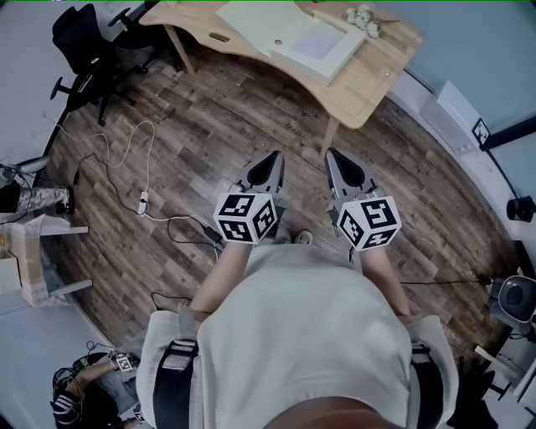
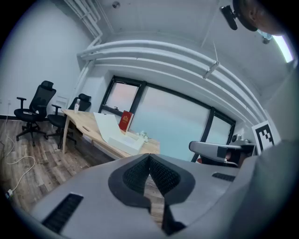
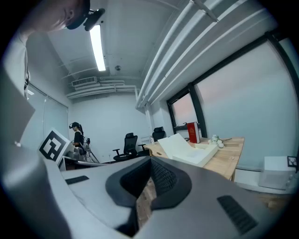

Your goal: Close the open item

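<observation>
Here, you stand on the wood-plank floor (image 1: 209, 117) with a gripper in each hand, both held out in front of your body and aimed a little below level toward the wooden desk (image 1: 373, 75) ahead. The left gripper (image 1: 275, 159) has its jaws pressed together at the tips, and nothing sits between them. The right gripper (image 1: 332, 154) is closed the same way and is just as empty, with only floor planks showing through the slit below its pads. The two grippers hang side by side and well apart from the desk, their marker cubes nearest your body.

The open item, a flat white box (image 1: 316, 43), lies on the desk top. Its lid (image 1: 251, 23) is tilted up and back on the side toward the black office chairs (image 1: 79, 42). A red book (image 2: 125, 121) stands upright just behind the box, near the window. A small cluster of white flowers (image 1: 362, 17) rests beside the box, at the desk's far end. A white cable (image 1: 138, 159) loops across the floor to your left. In the right gripper view, another person (image 3: 77, 135) stands far back in the room.
</observation>
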Available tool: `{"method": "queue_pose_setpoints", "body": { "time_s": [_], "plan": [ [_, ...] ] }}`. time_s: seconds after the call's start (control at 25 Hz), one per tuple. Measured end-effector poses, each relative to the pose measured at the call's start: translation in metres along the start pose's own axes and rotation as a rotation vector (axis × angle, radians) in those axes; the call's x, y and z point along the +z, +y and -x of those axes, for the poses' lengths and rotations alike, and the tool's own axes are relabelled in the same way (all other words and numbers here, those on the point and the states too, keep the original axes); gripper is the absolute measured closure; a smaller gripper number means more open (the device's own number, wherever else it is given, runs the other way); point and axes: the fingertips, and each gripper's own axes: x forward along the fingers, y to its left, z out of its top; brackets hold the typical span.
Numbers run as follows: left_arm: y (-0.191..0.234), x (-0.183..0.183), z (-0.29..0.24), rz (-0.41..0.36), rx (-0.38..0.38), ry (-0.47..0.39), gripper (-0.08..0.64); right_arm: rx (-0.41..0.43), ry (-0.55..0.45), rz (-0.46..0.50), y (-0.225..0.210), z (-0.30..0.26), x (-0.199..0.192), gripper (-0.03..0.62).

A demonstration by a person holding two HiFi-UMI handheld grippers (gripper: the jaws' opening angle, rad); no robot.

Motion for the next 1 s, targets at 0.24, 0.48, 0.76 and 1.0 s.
{"method": "queue_pose_setpoints", "body": {
  "time_s": [0.24, 0.48, 0.76, 1.0],
  "plan": [
    [-0.008, 0.001, 0.002, 0.009, 0.026, -0.021, 0.538, 0.029, 0.017, 0.015, 0.002, 0.011, -0.006, 0.574],
    [-0.011, -0.001, 0.004, 0.003, 0.048, -0.020, 0.538, 0.072, 0.024, 0.050, 0.008, 0.013, -0.010, 0.574],
    [-0.009, 0.002, 0.001, 0.010, 0.062, -0.017, 0.538, 0.094, 0.044, 0.040, 0.007, 0.008, -0.012, 0.574],
    [0.000, -0.001, -0.001, 0.017, 0.073, 0.000, 0.538, 0.111, 0.059, 0.015, 0.007, -0.001, -0.017, 0.574]
  ]
}}
